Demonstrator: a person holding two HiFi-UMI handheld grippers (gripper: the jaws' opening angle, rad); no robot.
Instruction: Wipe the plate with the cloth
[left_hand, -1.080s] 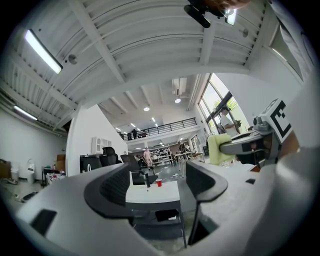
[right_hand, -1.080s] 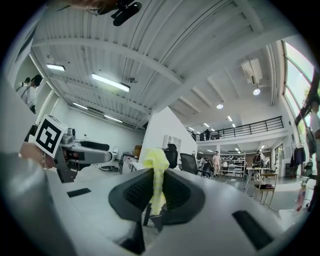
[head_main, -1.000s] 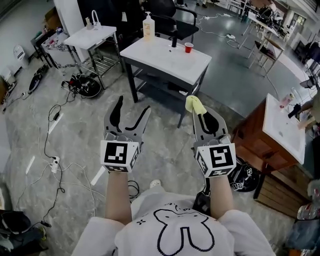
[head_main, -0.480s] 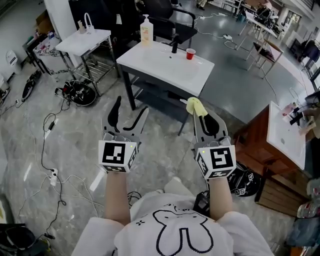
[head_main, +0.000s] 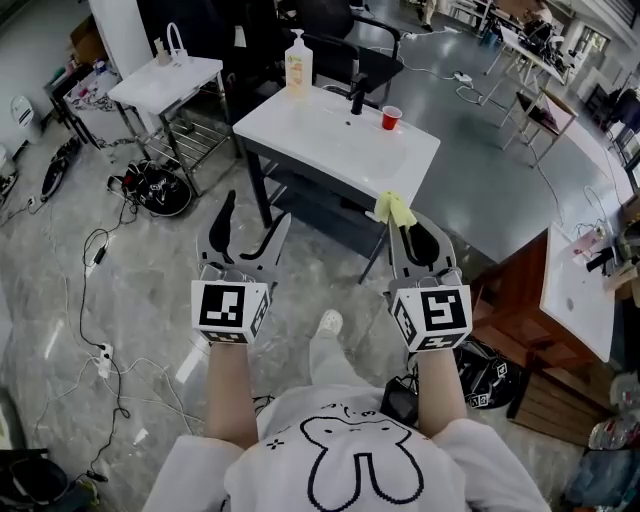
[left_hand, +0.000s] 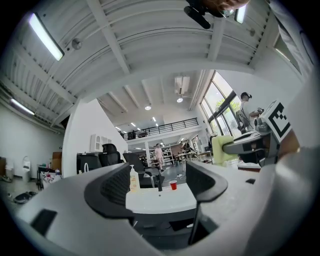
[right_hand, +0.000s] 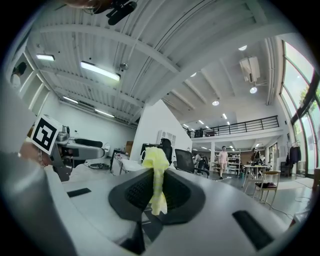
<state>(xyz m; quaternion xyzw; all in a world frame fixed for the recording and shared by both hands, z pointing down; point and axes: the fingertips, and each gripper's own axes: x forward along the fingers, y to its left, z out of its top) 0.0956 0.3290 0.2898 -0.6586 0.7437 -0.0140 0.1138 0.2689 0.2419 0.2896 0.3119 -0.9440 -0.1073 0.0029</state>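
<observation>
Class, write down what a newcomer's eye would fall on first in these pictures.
The yellow cloth pinched in the shut right tongs, held out at the head view's centre right. Beside them, the left tongs gape open and empty. Ahead stands a white sink table bearing a red cup.

Workshop hall with a grey marbled floor (head_main: 150, 270) strewn with cables (head_main: 95, 262). Far centre: white washbasin counter (head_main: 335, 140) bearing a soap bottle (head_main: 296, 65), black tap (head_main: 357, 95) and red cup (head_main: 391, 117). Far left: white trolley table (head_main: 165, 80). Right: wooden cabinet (head_main: 505, 318). Ribbed ceiling (right_hand: 150, 40) with strip lights (right_hand: 100, 71); tall windows (right_hand: 302, 90).
</observation>
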